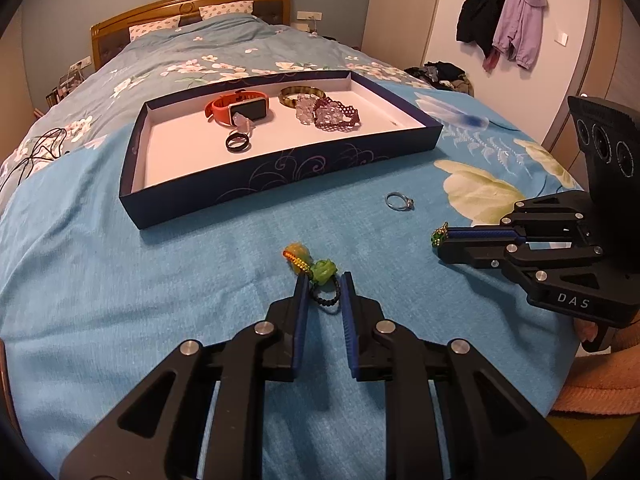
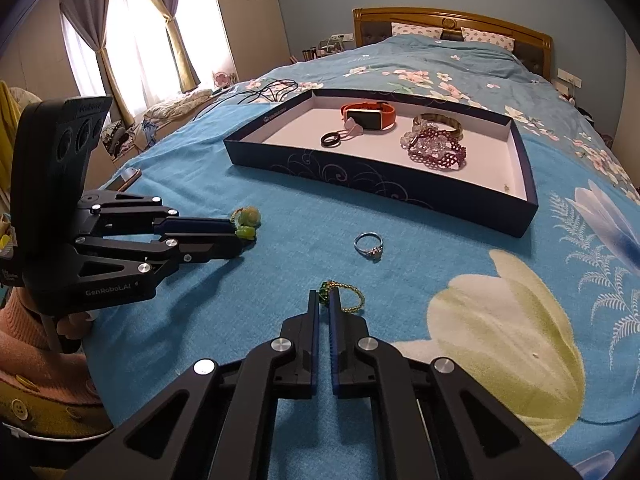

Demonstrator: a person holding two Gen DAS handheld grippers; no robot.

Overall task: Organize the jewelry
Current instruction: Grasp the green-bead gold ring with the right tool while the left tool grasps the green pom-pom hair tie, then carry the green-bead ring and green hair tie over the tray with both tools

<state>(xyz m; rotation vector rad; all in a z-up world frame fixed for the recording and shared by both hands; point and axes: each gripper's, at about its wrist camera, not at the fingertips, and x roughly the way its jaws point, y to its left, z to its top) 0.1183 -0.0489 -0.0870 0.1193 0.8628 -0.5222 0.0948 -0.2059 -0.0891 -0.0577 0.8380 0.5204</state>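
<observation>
Left gripper (image 1: 325, 286) fingers stood apart around a black bead ring (image 1: 326, 295), its green charm (image 1: 323, 270) partly hidden. Right gripper (image 2: 324, 298) nearly shut on green-gold ring (image 2: 344, 298); grip unclear. Silver ring (image 2: 369, 246) lay loose between them, before tray's (image 2: 360, 178) near wall.

- dim indoor light; curtained window (image 2: 132, 36) blown out white in the right wrist view
- soft shadows on the bed (image 2: 280, 280)
- strong fisheye bending, dark vignetted corners
</observation>
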